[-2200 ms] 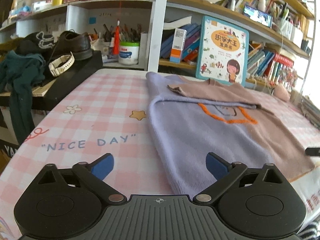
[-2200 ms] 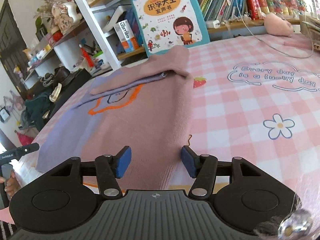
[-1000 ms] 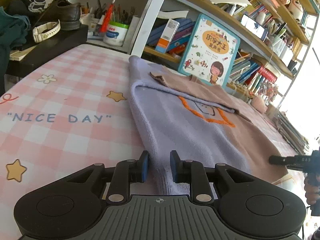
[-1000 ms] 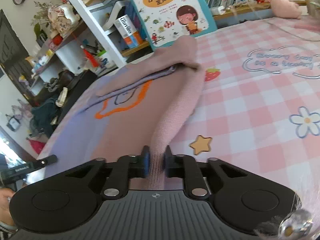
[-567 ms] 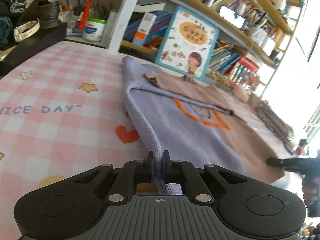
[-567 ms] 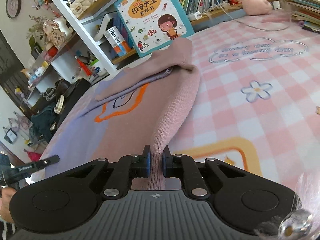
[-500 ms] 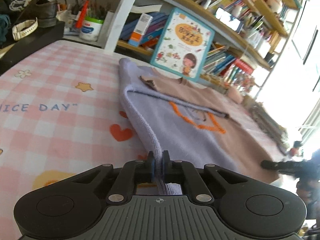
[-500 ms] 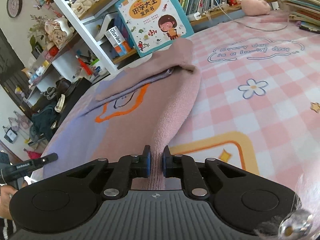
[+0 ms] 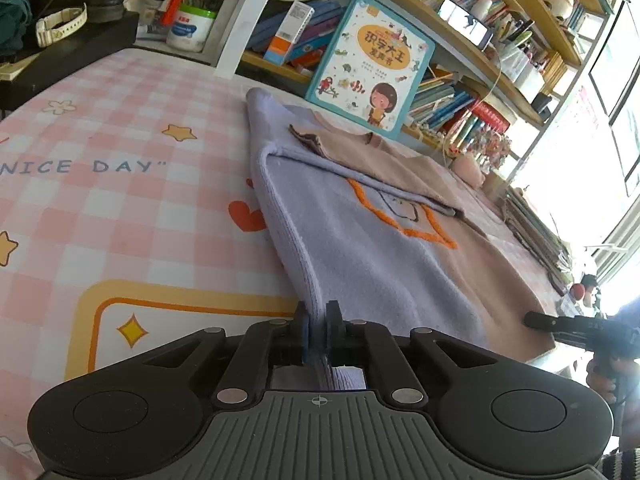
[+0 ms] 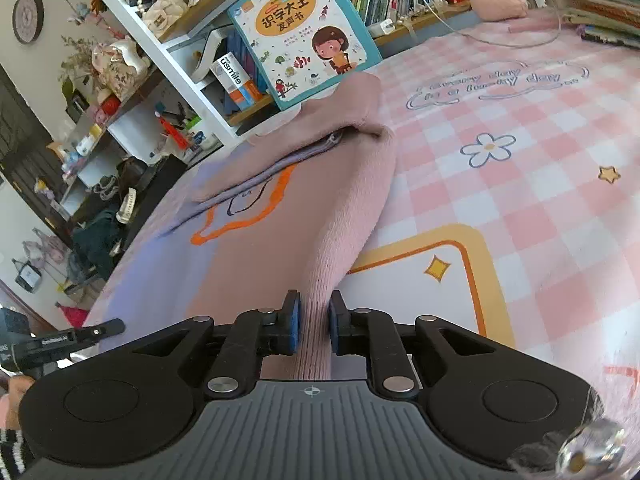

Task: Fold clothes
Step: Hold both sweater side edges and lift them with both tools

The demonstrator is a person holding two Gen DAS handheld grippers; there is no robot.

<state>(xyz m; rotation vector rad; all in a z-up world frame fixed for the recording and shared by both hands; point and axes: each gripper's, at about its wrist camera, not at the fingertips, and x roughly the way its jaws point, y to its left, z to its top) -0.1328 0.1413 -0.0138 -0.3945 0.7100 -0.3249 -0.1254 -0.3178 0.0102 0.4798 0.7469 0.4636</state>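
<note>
A sweater [image 9: 380, 264], lilac on one half and dusty pink on the other [image 10: 248, 264], lies flat on the pink checked tablecloth [image 9: 120, 184] with an orange outline on its chest and both sleeves folded across. My left gripper [image 9: 318, 316] pinches the lilac hem corner; its jaws are opening slightly, with the fabric still pressed between the pads. My right gripper [image 10: 314, 312] pinches the pink hem corner, raised into a ridge; its jaws are opening too, with cloth filling the gap. Each gripper shows at the edge of the other's view.
Bookshelves [image 9: 460, 40] line the far side, with a picture book [image 9: 370, 68] leaning just behind the sweater's collar. A black stand with a shoe and watch [image 9: 76, 12] sits far left. A stack of books [image 10: 600, 4] and a pink plush [image 10: 498, 0] lie far right.
Both grippers, open around the hem at first, have shut on its two corners and drawn the sweater nearer across the cloth. The right gripper's gap is now slightly wider.
</note>
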